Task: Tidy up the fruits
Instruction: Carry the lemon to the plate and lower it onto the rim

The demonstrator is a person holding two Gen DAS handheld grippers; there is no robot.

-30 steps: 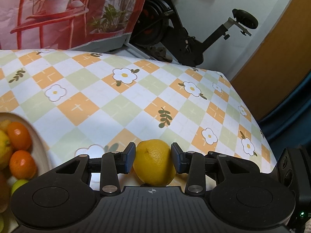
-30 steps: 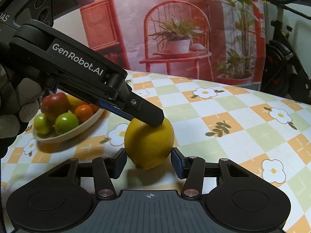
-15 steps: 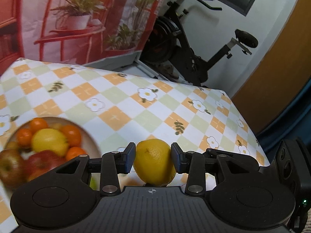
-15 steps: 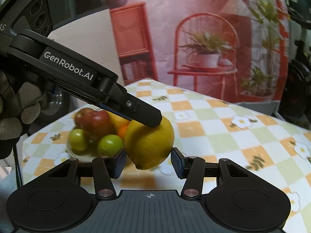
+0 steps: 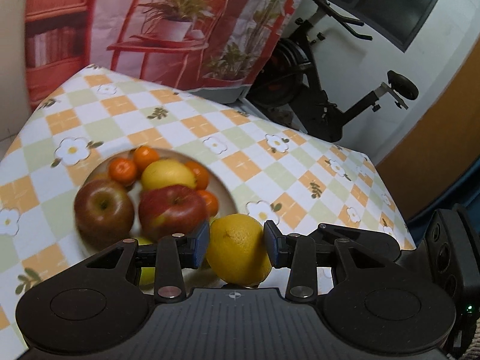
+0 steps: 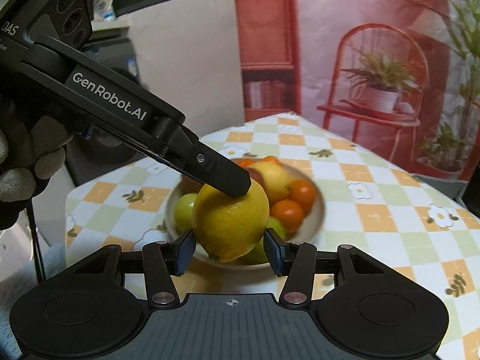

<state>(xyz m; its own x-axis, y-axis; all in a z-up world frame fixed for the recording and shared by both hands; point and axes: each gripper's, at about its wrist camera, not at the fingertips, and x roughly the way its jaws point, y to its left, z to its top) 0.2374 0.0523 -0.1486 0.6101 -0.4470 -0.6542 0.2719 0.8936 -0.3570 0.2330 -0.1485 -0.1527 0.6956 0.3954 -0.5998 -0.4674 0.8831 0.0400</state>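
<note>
Both grippers clamp one lemon (image 5: 238,247) between them. Left gripper (image 5: 236,244), at 6 o'clock in its own view, has its blue pads pressed against the fruit's two sides, jaws only as far apart as the lemon is wide. Right gripper (image 6: 230,247) holds the same lemon from another side, its pads against the lower flanks, while one black finger of the left gripper comes in from 10 o'clock and rests on the fruit's top. A gloved hand (image 6: 18,174) grips that tool at 9 o'clock in the right wrist view.

Just beyond the lemon, toward 11 o'clock in the left wrist view, sits a pale bowl (image 5: 228,193) on the table (image 5: 186,114), which is covered in an orange, green and white checked cloth with flowers. Inside it lie two red apples (image 5: 103,207), a second lemon, several small oranges (image 5: 122,170) and green fruits (image 6: 184,210). Farther back hangs a red printed backdrop (image 5: 180,24) at 12 o'clock, with an exercise bike (image 5: 324,90) at 2 o'clock.
</note>
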